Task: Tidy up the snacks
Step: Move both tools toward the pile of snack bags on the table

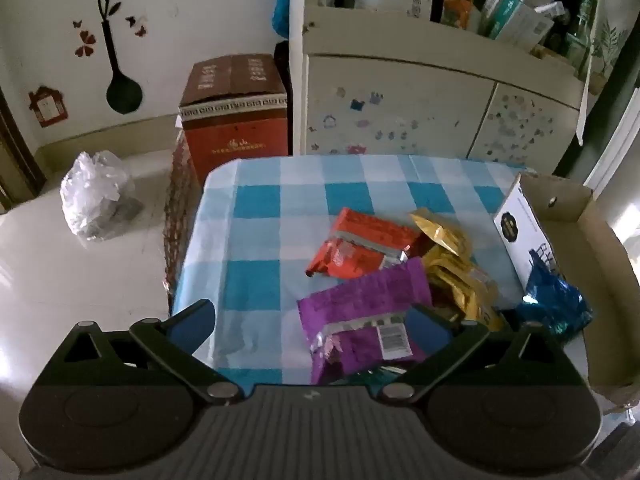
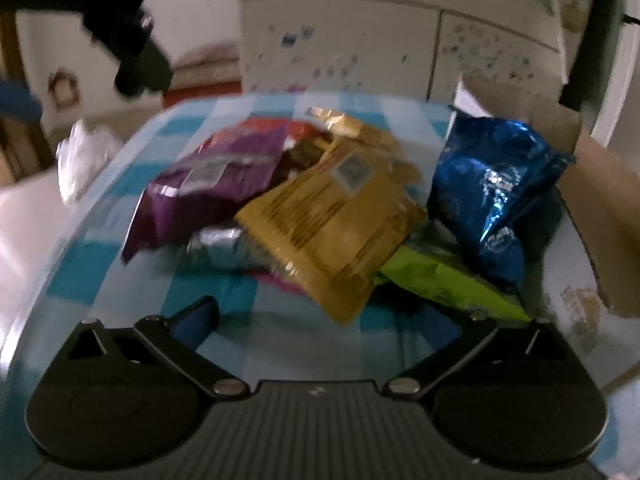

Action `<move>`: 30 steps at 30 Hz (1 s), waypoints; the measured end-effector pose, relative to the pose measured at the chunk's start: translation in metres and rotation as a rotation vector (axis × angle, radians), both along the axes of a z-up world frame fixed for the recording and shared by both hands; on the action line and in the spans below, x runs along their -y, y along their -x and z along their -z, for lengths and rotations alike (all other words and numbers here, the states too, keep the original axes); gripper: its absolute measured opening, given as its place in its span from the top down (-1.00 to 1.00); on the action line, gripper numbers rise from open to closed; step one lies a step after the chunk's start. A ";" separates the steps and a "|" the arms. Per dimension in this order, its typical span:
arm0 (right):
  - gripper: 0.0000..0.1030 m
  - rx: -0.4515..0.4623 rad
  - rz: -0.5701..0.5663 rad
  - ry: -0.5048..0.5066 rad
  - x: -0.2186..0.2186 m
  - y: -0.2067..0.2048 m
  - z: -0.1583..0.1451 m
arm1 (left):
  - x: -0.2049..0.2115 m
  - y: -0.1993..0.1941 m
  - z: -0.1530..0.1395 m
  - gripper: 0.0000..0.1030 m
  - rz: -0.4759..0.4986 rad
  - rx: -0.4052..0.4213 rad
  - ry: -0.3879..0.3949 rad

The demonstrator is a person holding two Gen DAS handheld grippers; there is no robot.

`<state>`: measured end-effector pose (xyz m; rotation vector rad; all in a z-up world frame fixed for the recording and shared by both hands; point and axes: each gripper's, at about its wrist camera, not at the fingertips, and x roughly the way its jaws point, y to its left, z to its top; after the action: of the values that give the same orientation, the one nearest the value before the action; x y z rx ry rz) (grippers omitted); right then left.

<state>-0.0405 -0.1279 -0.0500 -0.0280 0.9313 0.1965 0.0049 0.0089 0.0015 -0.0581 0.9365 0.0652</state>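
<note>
No brand name on any packet can be read; the purple packet point(image 1: 360, 312) shows only a barcode and small print on a silver band, and the gold packet point(image 2: 332, 220) carries a blurred square code. The snacks lie heaped on the checked cloth of the counter point(image 1: 256, 200): an orange packet point(image 1: 360, 248), a green one point(image 2: 448, 280), and a blue packet point(image 2: 492, 188) leaning at the open cardboard box point(image 1: 592, 240), which holds a white carton point(image 1: 520, 232). The left tool point(image 1: 316, 320) and right tool point(image 2: 320, 320) both hang above the heap, fingers wide apart, gripping nothing.
</note>
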 end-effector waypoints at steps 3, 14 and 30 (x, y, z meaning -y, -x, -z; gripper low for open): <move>-0.98 -0.098 -0.030 -0.001 0.000 -0.001 -0.010 | -0.006 0.002 0.000 -1.00 -0.013 0.015 0.021; -0.98 -0.151 0.073 -0.047 0.014 0.003 -0.061 | -0.019 0.018 -0.001 -1.00 -0.048 0.010 0.002; -0.99 -0.165 0.183 0.021 0.043 0.000 -0.098 | -0.006 0.045 0.010 -1.00 -0.006 -0.061 -0.089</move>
<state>-0.0404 -0.1707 0.0480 0.0549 1.0946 0.0190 -0.0400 0.0151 -0.0086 0.0233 0.9931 0.1140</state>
